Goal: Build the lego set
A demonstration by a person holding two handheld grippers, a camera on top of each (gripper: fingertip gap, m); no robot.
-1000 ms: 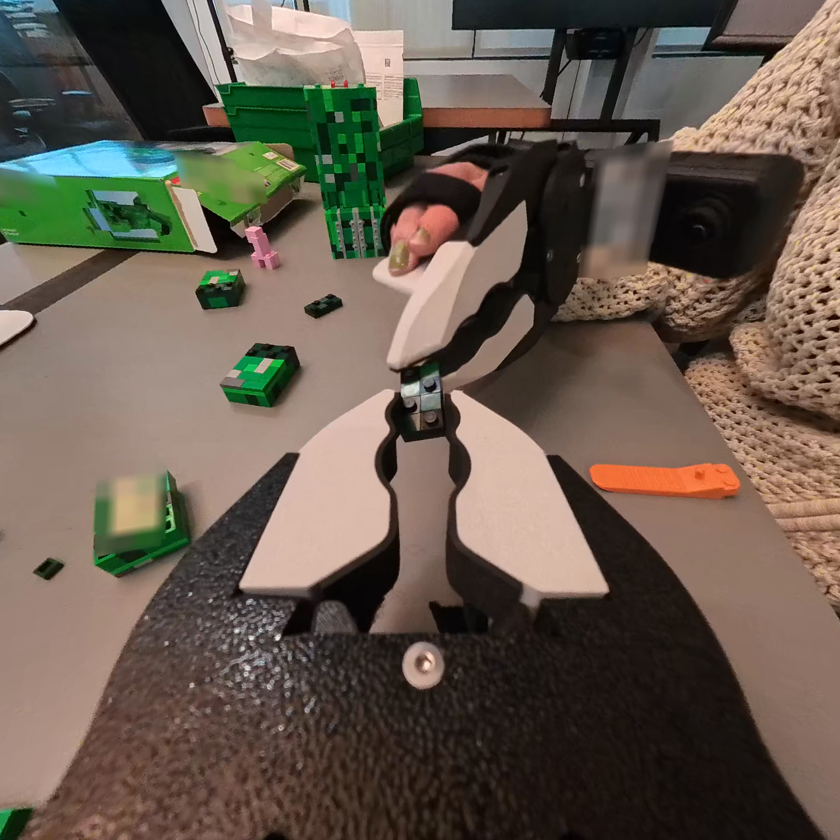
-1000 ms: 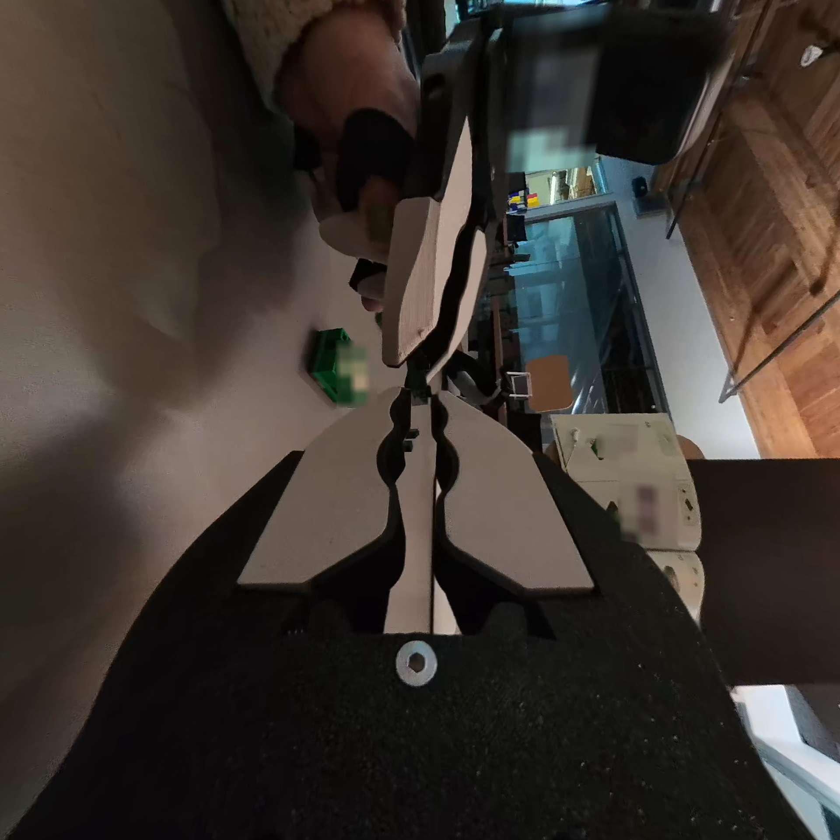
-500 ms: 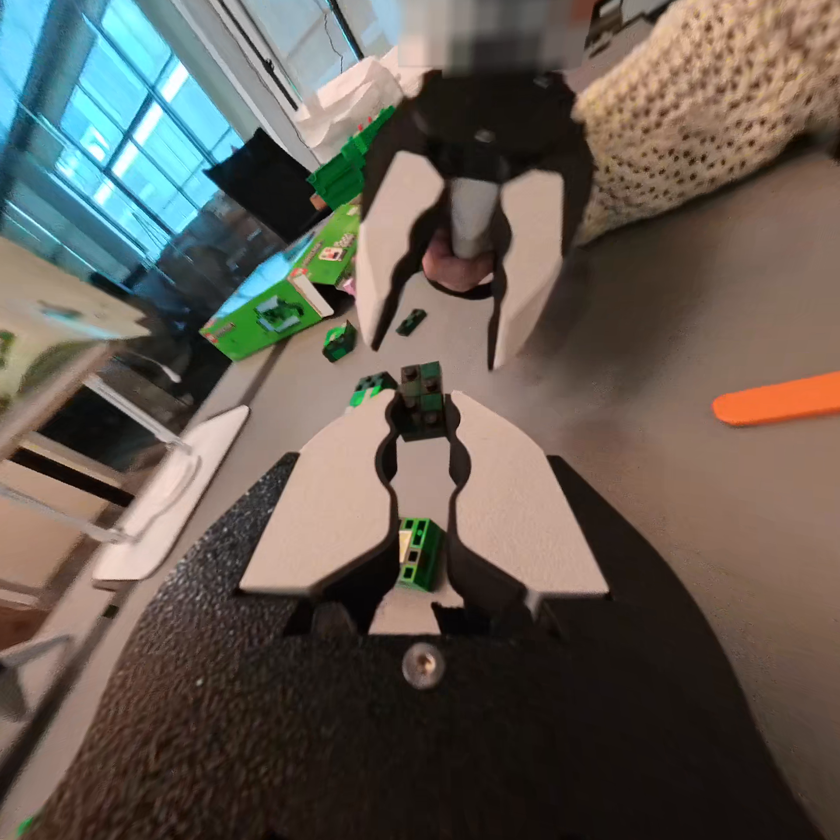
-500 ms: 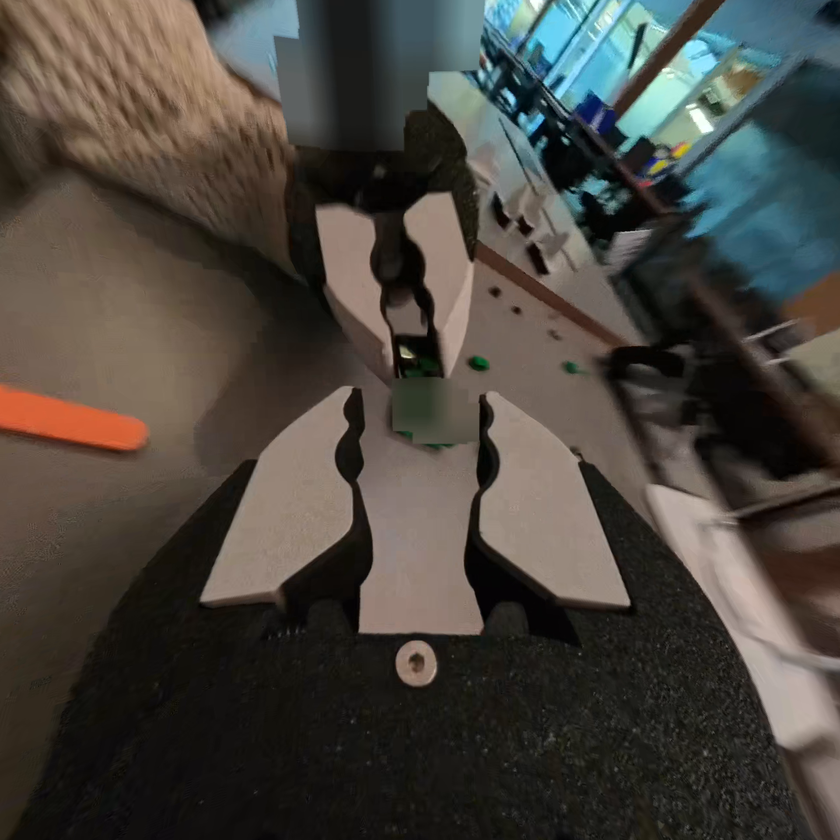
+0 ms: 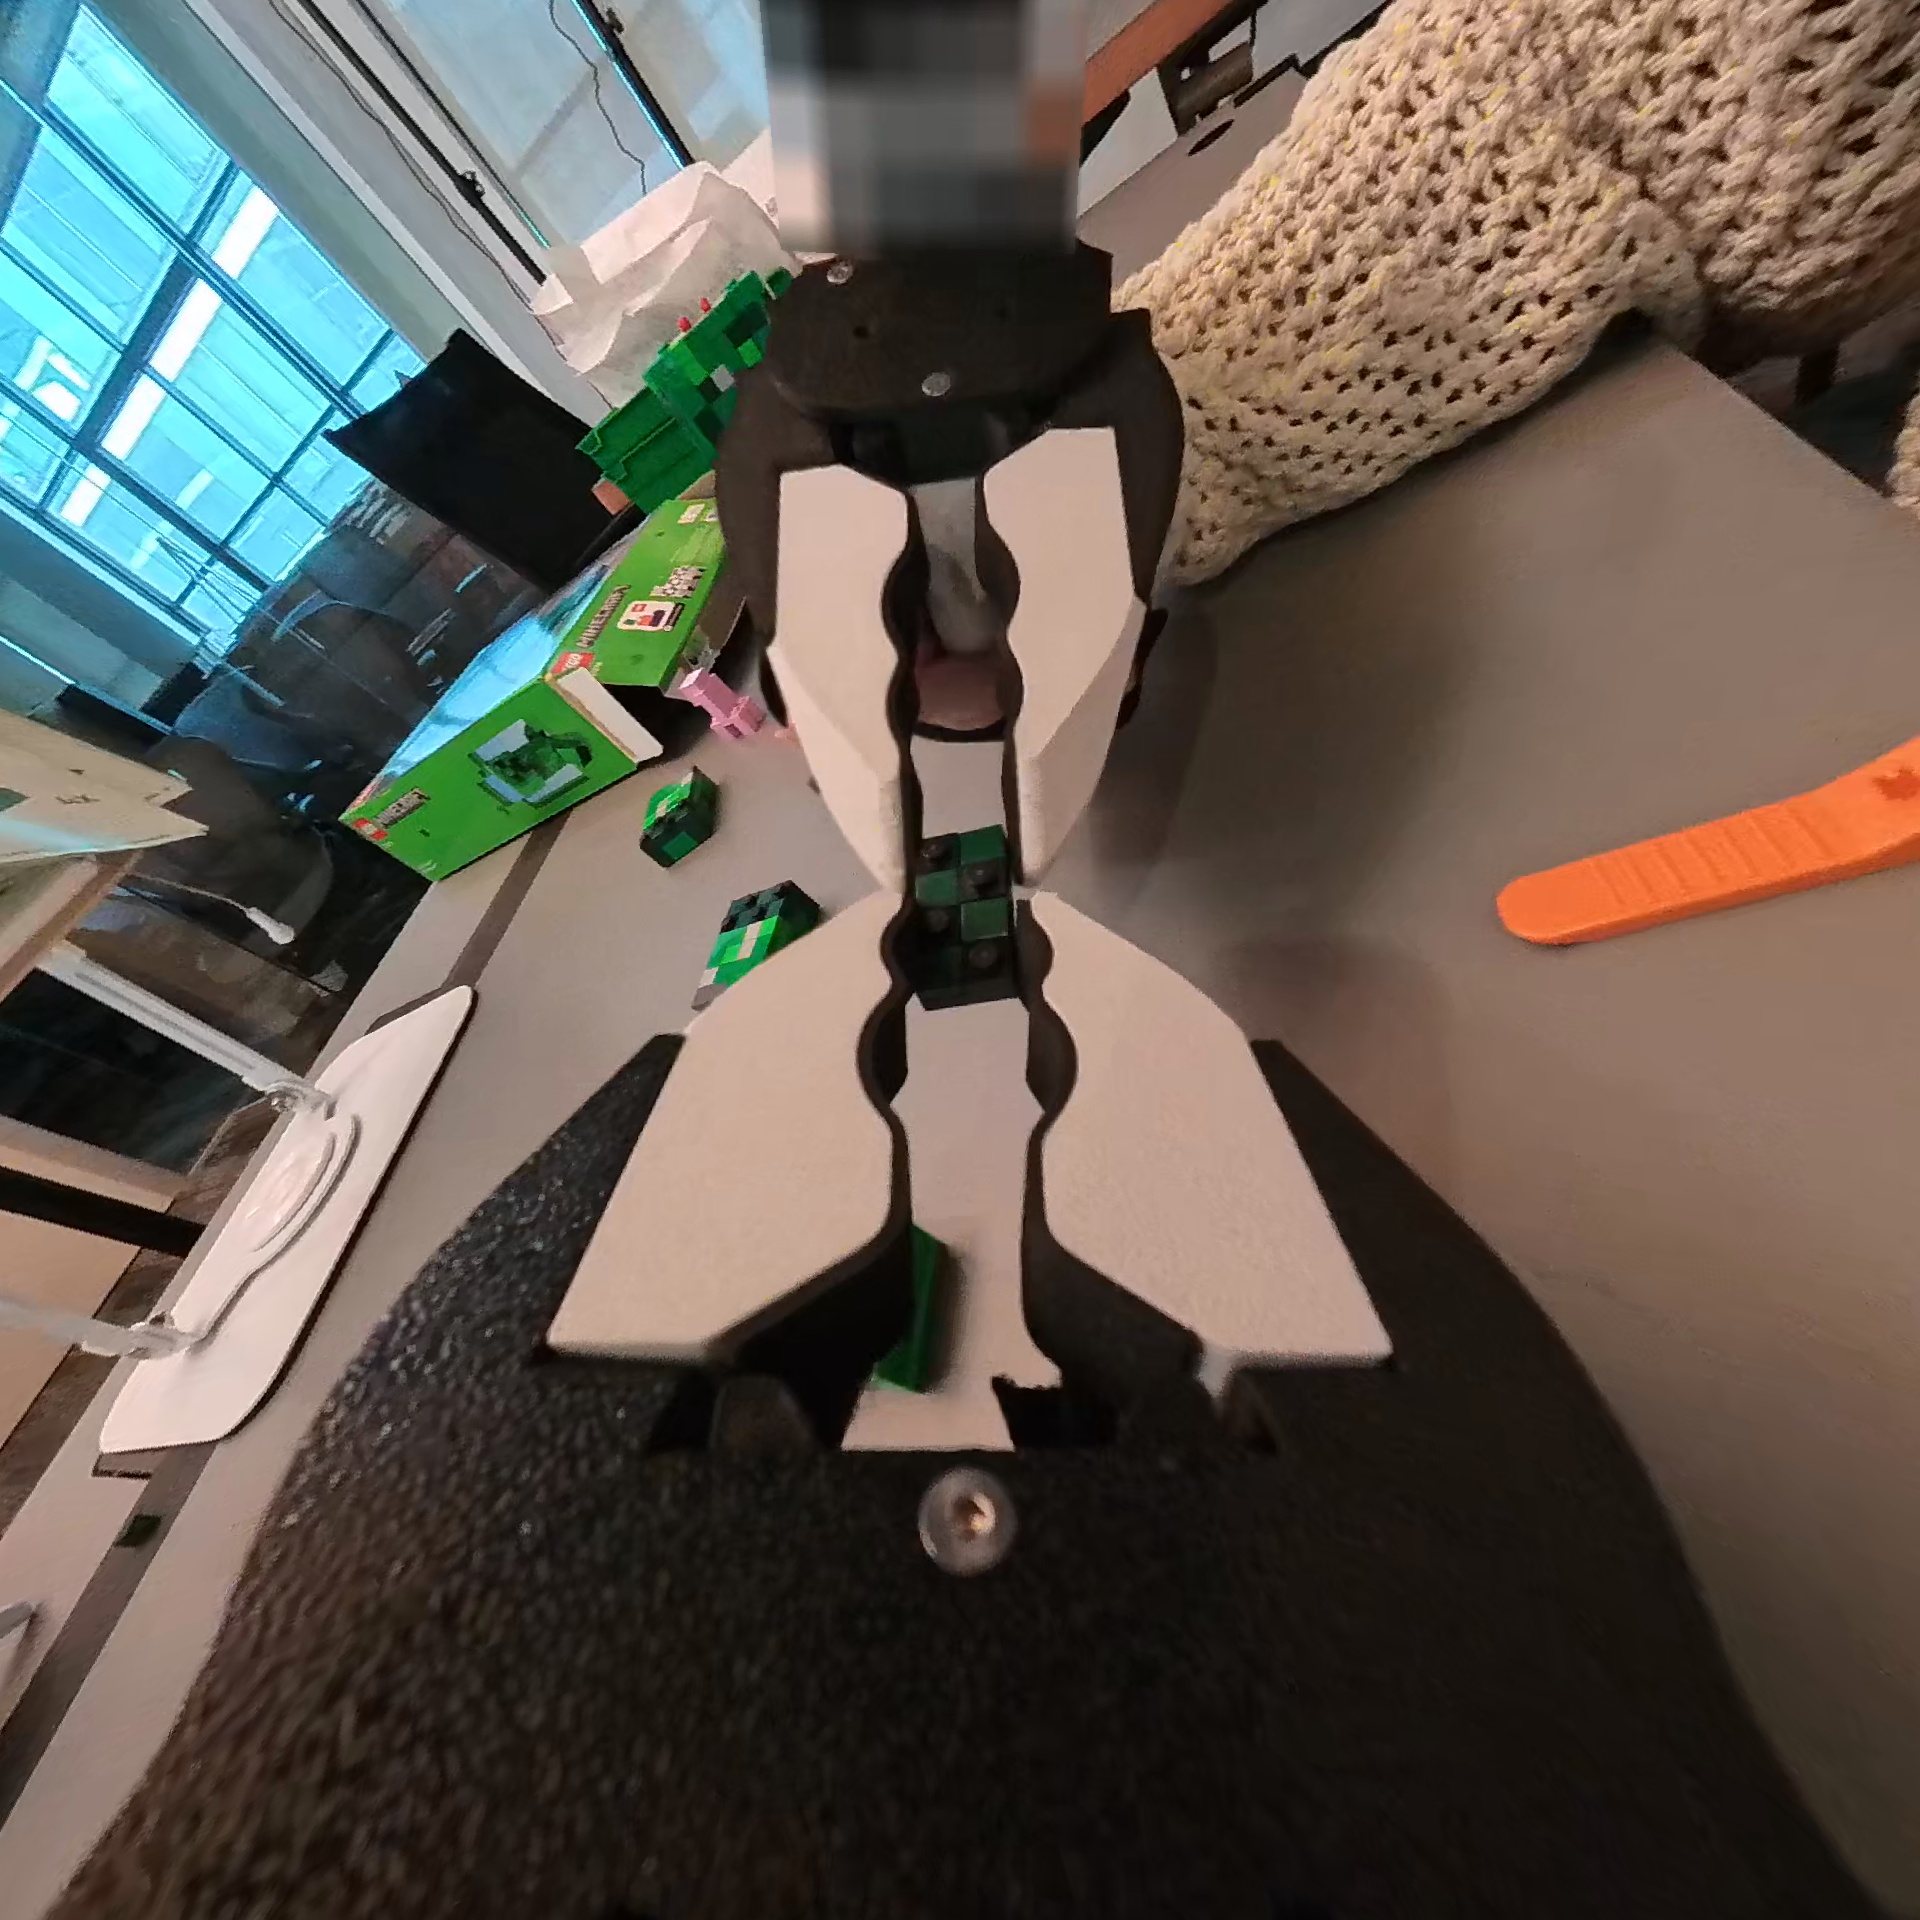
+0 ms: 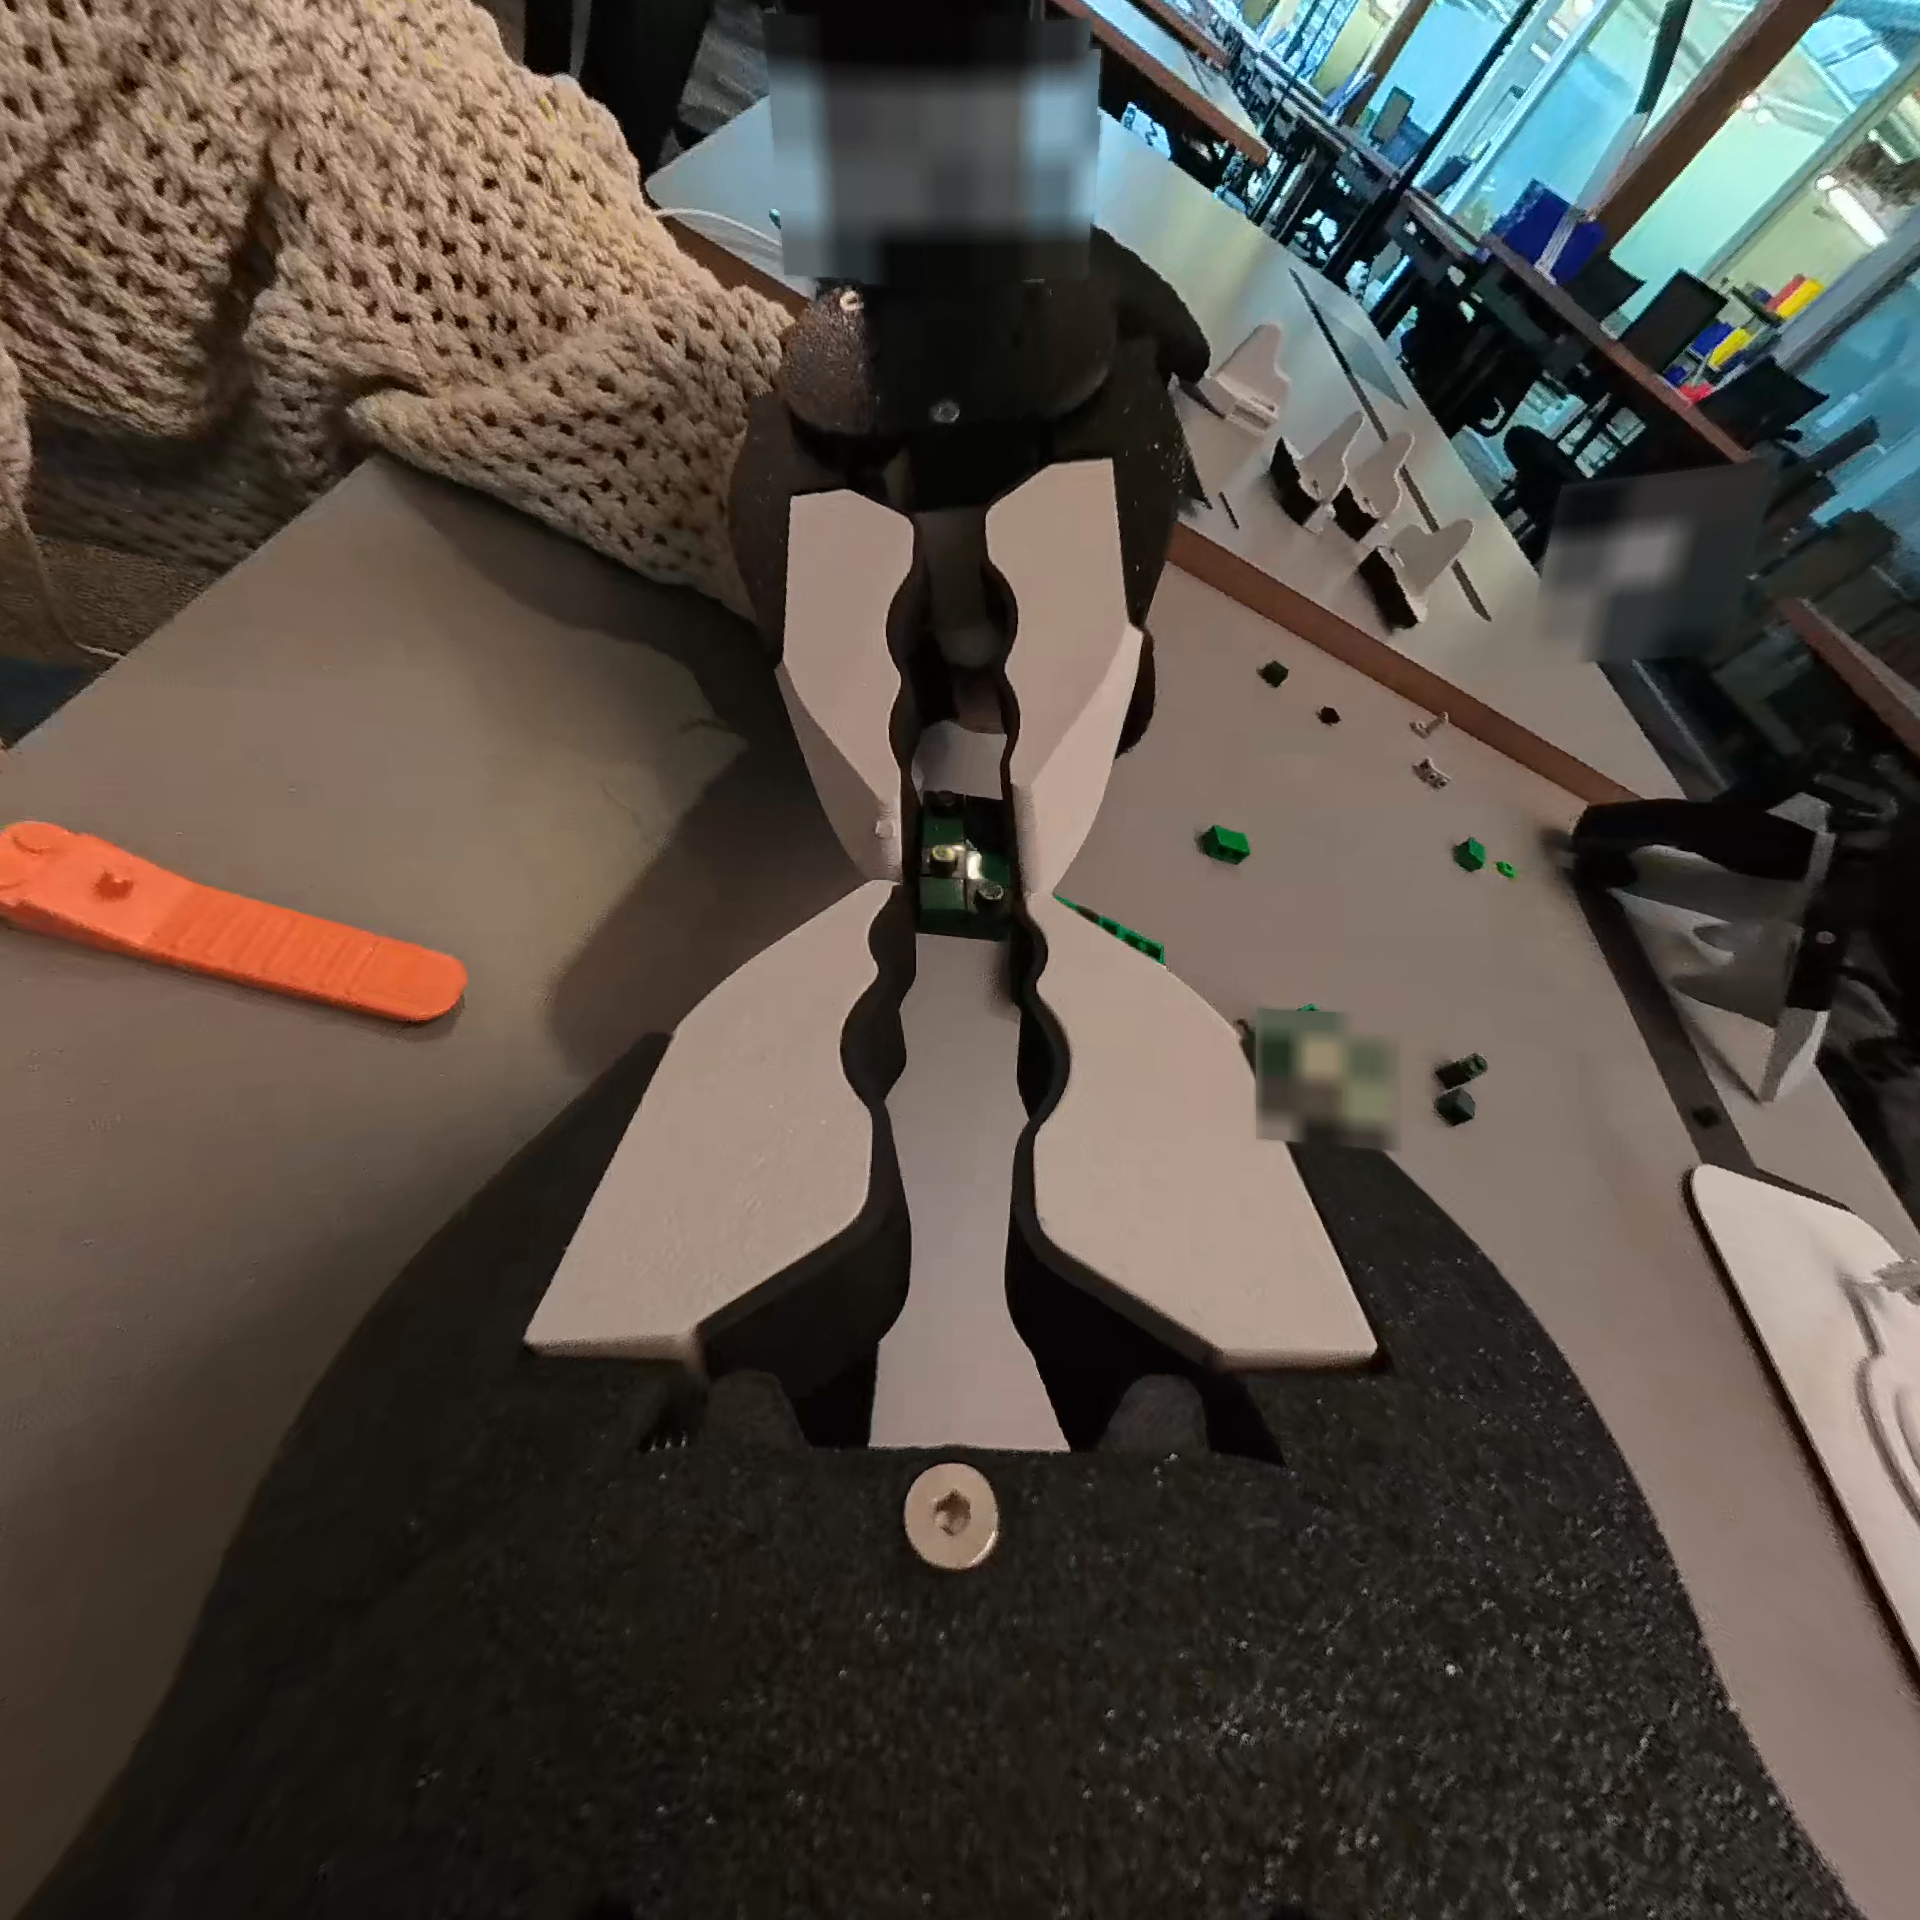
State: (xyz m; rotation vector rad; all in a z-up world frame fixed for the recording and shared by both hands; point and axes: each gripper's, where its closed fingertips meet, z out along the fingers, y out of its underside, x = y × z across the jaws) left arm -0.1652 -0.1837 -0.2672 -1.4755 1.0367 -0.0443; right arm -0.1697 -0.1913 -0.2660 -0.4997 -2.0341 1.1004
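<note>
A small dark-green and black lego block [image 5: 961,935] is held above the grey table [image 5: 1455,1039] between two grippers that face each other tip to tip. My left gripper [image 5: 961,920] is shut on its near part. My right gripper [image 5: 961,868] comes from the far side and is closed on its far part. In the right wrist view the block [image 6: 961,873] sits between my right gripper [image 6: 966,920] and the left gripper [image 6: 958,862] opposite. A tall green blocky lego figure [image 5: 717,364] stands at the back.
An orange brick separator [image 5: 1704,862] lies to the right of the block; it also shows in the right wrist view [image 6: 229,935]. A green lego box [image 5: 520,758], a pink figure [image 5: 722,707], two green sub-builds [image 5: 681,821] [image 5: 758,930], loose bricks [image 6: 1221,842] and a white pad [image 5: 281,1226] lie around. A knitted sleeve [image 5: 1455,260] is behind. Both grippers' tips are close together, under 4 cm apart.
The right gripper let go, turned, opened wide in front of the block, then closed on its far end. Both grippers now line up nose to nose. The left kept its hold.
</note>
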